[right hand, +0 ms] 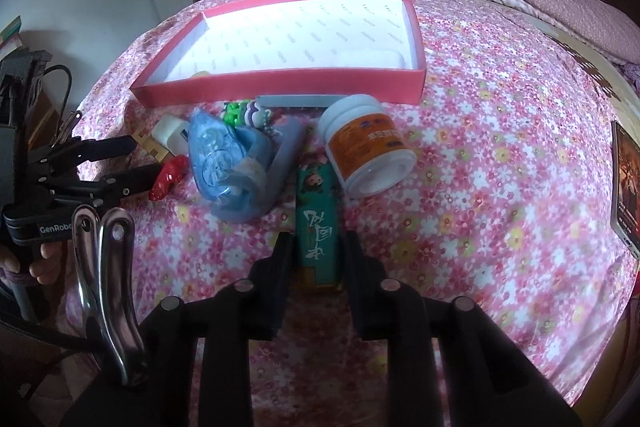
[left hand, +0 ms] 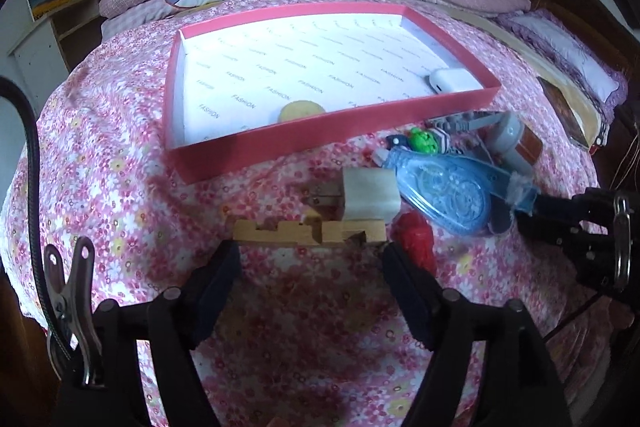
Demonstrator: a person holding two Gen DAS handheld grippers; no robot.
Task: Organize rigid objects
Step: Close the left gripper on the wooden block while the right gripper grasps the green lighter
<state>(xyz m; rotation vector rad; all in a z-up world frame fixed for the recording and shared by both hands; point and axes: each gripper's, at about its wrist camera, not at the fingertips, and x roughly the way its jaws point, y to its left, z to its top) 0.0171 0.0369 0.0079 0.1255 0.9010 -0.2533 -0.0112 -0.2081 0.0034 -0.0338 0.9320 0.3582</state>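
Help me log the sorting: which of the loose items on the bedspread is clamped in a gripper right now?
The green box with the cartoon figure: the right gripper is shut on it. The left gripper stands open before the wooden block.

Glossy clear-blue plastic tape dispenser (left hand: 444,193), rough wooden block (left hand: 308,231), floral cloth (left hand: 120,227).

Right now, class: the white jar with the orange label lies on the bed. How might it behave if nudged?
The white jar lies on its side with round walls, so it would probably roll. The soft floral bedspread may slow it. It looks like rigid plastic, so it likely won't flex.
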